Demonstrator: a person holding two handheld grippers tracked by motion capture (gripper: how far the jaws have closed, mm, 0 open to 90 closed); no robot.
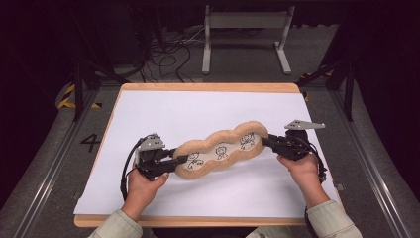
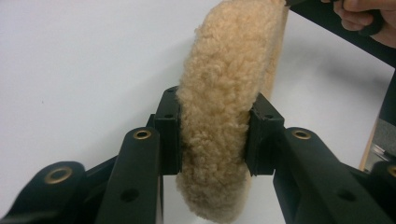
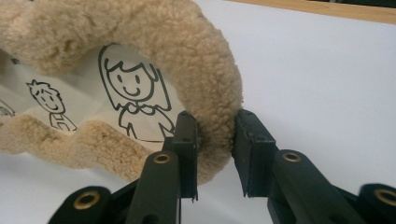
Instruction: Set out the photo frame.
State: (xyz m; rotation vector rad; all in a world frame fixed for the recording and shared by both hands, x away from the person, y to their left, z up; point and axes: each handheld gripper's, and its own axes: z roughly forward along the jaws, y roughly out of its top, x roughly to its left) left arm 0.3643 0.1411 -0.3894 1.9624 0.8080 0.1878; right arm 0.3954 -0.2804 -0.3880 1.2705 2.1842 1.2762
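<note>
Left gripper (image 1: pixel 173 163) points toward three o'clock, right gripper (image 1: pixel 267 141) toward nine; both sets of jaws are clamped, forearms entering from six o'clock.

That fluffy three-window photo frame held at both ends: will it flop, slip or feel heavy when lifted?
The photo frame probably stays fairly stiff: it spans straight between the left gripper and right gripper. Its fleece dents under the jaws, so slipping seems unlikely. It looks light for its size.
</note>
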